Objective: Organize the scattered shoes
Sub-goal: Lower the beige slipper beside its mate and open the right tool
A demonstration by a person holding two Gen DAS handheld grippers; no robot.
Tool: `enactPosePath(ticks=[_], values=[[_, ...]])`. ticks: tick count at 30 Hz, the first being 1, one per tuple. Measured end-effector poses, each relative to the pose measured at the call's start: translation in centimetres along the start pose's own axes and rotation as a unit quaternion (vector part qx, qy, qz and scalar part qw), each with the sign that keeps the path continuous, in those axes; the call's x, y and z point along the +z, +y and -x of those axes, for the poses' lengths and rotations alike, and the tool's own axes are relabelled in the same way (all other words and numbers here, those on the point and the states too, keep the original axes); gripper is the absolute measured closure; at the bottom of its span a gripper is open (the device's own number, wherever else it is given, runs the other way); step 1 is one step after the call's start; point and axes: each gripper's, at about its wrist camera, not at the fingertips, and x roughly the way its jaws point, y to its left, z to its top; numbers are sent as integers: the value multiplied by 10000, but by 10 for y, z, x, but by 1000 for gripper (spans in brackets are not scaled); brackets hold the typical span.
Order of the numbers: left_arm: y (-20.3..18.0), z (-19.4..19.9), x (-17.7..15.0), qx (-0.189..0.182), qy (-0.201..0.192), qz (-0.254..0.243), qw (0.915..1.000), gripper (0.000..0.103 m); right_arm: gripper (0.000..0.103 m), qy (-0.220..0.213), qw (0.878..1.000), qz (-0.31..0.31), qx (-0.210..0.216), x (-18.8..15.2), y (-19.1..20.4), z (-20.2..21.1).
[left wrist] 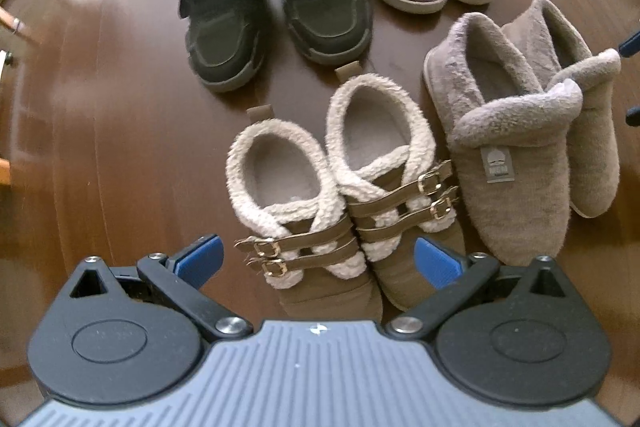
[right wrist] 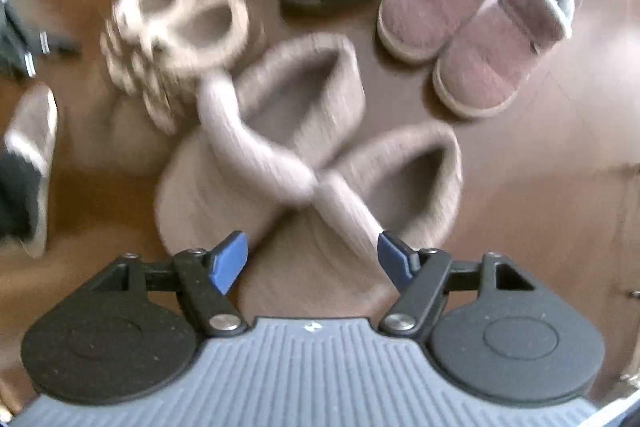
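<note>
My left gripper (left wrist: 318, 261) hangs wide over the strap boots (left wrist: 340, 195); right gripper (right wrist: 313, 259) wide, empty, above grey boots (right wrist: 304, 155) just beside them. Risk: grey cuffs cross, so one could topple onto its neighbours.

Four shoe pairs (left wrist: 340, 187) (fleecy, knitted, black) stand paired on floor.
</note>
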Motion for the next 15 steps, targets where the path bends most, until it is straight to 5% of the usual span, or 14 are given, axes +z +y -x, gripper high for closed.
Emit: enactPosePath(ticks=[5, 9, 10, 11, 15], values=[[-15, -1, 8, 9, -15, -179, 9998, 0, 32, -13, 9918, 1229, -361, 0, 11, -24], [-24, -3, 13, -8, 10, -245, 9997, 0, 33, 354, 9909, 1300, 54, 12, 2, -52], [-26, -3, 14, -16, 10, -255, 9997, 0, 39, 446, 9902, 1322, 102, 13, 1, -58], [-27, -3, 15, -24, 10, -264, 9996, 0, 58, 468, 9903, 1303, 104, 13, -2, -60], [-29, -4, 18, -20, -26, -282, 9996, 0, 74, 459, 9868, 1550, 45, 5, -7, -53]])
